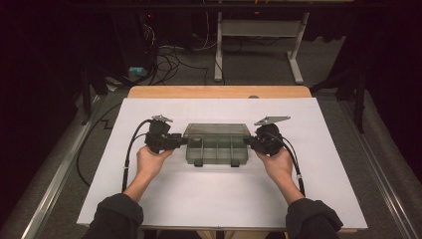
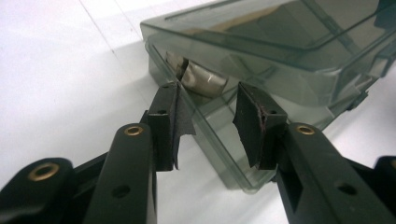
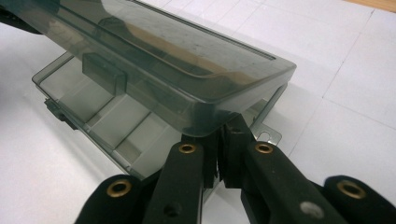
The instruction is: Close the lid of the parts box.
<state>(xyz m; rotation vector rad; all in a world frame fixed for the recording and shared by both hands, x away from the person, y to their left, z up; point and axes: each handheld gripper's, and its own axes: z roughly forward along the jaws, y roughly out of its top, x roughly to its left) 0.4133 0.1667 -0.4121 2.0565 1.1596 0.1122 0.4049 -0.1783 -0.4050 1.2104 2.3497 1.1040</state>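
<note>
A smoky clear plastic compartment box (image 1: 217, 149) lies on the white sheet, its lid (image 1: 217, 130) raised partway at the back. My left gripper (image 1: 183, 141) is at the box's left end. In the left gripper view it (image 2: 208, 100) stands open, its jaws straddling the end wall (image 2: 219, 154) without pressing it. A shiny grey piece (image 2: 201, 79) lies in the near compartment. My right gripper (image 1: 247, 141) is at the right end. In the right gripper view it (image 3: 222, 135) is shut on the base's thin end wall, under the overhanging lid (image 3: 177, 60). The dividers (image 3: 116, 121) show inside.
The white sheet (image 1: 219, 199) covers a wooden table (image 1: 219, 91), with wide bare room in front of and beside the box. Cables (image 1: 169, 59) and a metal table frame (image 1: 259, 30) lie on the floor beyond the far edge. Each gripper trails a black cable toward the person.
</note>
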